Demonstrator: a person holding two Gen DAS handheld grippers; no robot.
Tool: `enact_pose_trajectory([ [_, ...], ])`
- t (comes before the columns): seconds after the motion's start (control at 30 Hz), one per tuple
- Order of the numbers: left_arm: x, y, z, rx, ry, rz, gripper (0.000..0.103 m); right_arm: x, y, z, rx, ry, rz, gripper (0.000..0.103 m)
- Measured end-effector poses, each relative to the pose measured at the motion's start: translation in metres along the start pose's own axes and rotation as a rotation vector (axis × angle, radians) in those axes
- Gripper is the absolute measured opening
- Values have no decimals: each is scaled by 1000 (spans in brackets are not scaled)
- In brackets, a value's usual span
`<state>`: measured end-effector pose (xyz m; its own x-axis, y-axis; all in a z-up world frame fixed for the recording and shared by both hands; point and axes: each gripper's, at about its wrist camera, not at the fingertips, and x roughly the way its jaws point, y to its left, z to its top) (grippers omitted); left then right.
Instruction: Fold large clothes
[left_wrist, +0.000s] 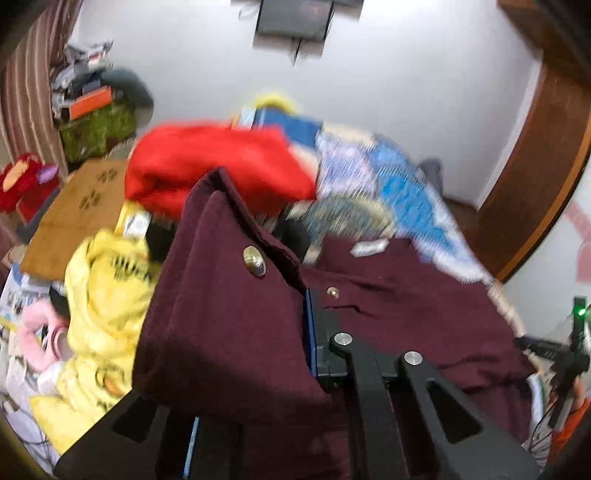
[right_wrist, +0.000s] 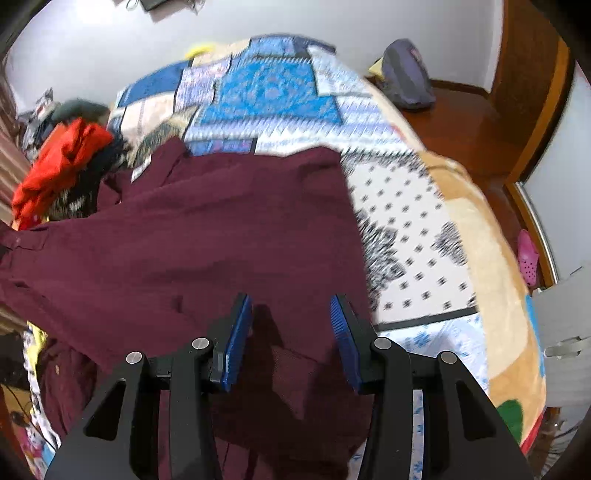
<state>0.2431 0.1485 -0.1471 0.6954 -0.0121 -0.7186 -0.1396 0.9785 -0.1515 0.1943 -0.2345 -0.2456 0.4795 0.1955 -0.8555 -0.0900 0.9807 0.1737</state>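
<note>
Patchwork bedspread (right_wrist: 266, 88) under rumpled maroon shirt (right_wrist: 207, 236), brass-buttoned.

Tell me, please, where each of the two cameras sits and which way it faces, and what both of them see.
Left wrist: sits on the left gripper, facing down across the bed; its fingers are shut on a raised fold of the maroon garment.
Right wrist: sits on the right gripper, facing down at the maroon garment spread on the patchwork blanket; its fingers stand apart, pressing nothing.
Shared: the maroon garment, the blanket, the red cloth.
</note>
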Motion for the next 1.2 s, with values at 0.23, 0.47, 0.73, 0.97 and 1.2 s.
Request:
enact_pose_trajectory([
  [0.23, 54, 34, -52, -9, 191, 63, 21, 17, 10, -10, -53, 45, -54, 41],
  [0.47, 78, 61, -94, 1, 293, 141, 60, 15, 10, -12, -62, 47, -60, 42],
  [0.73, 66, 68, -106, 75, 340, 140, 72, 7, 11, -5, -77, 56, -55, 42],
  [0.97, 47, 93, -85, 11, 300, 166, 72, -10, 2, 23, -58, -7, -45, 42],
  [1.2, 62, 118, -48, -136, 253, 76, 72, -8, -9, 64, -23, -36, -18, 42],
])
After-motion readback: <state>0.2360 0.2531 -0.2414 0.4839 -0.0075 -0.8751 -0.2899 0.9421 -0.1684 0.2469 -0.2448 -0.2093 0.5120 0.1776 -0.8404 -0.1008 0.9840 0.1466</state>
